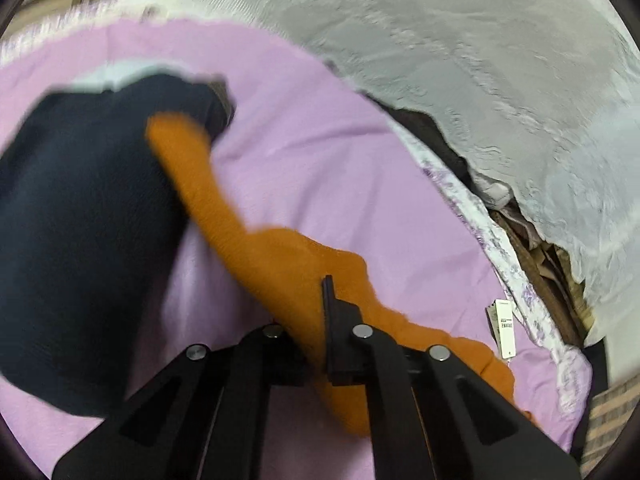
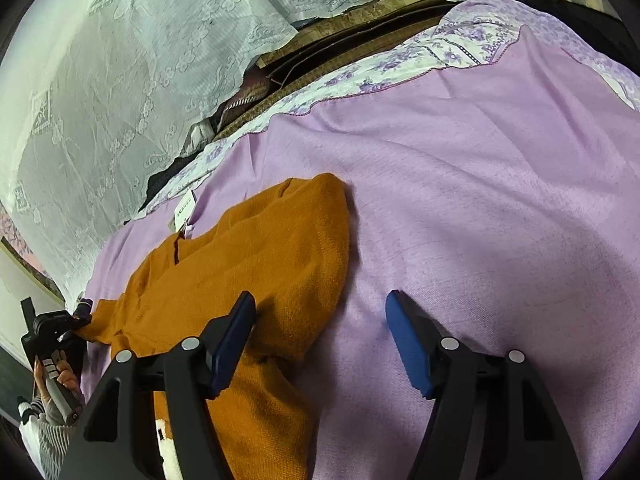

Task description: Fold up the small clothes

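An orange knit garment (image 2: 248, 264) lies on a lilac sheet (image 2: 480, 200), with a paper tag (image 2: 185, 207) near its collar. In the left wrist view the garment (image 1: 280, 264) runs from the gripper toward a dark navy cloth (image 1: 80, 220) at the left. My left gripper (image 1: 316, 320) is shut on the orange fabric and holds a stretch of it; it also shows in the right wrist view (image 2: 78, 314), at the garment's far left end. My right gripper (image 2: 320, 320) is open, its blue pads apart, the left pad (image 2: 236, 328) over the garment's right edge.
A white lace cover (image 2: 120, 80) hangs along the far side of the sheet, with dark and brown clutter (image 2: 340, 48) under it. The sheet has a floral border (image 1: 504, 248). A tag (image 1: 505, 328) lies near that border.
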Motion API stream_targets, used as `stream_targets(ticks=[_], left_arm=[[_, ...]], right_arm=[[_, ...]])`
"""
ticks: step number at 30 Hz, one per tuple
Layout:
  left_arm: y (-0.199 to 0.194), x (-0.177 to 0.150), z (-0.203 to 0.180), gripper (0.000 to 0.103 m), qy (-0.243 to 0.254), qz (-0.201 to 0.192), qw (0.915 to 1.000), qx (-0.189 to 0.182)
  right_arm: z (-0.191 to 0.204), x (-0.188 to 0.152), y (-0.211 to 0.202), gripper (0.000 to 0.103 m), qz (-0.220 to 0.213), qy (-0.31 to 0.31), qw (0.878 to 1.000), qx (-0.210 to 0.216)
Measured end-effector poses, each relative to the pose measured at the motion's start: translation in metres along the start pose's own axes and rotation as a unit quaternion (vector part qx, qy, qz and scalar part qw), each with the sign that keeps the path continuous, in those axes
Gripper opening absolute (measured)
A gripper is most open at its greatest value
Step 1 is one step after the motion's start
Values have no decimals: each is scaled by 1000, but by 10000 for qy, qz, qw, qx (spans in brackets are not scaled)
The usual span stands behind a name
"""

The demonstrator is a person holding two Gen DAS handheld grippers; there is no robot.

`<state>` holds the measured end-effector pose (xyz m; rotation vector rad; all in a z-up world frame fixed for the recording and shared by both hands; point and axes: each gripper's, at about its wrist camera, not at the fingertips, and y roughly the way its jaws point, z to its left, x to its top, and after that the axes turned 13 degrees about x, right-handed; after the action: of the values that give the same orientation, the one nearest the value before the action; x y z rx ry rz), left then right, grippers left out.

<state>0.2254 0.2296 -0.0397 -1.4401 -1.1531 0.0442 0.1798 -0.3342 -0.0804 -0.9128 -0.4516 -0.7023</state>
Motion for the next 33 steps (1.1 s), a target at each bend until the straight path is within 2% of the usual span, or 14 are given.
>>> stream_targets(ticks=[8,16,25,33], left_arm=[[-37,0,-45,4,627,-425,9971,-69],[-64,-17,-81,4,1059,-595,9923,-228],[-93,-51,-137,4,1655,-726,9826,-433],[-113,-96,-188,4,2139,-741,9719,-644]], right_arm=[[-4,0,-2,67,-83,171,9998,110],[-5,0,-2,68,-76,187,9997,113],[-4,0,-1,69,-65,193,9997,106],[-4,2,2,69,-56,233,9996,144]])
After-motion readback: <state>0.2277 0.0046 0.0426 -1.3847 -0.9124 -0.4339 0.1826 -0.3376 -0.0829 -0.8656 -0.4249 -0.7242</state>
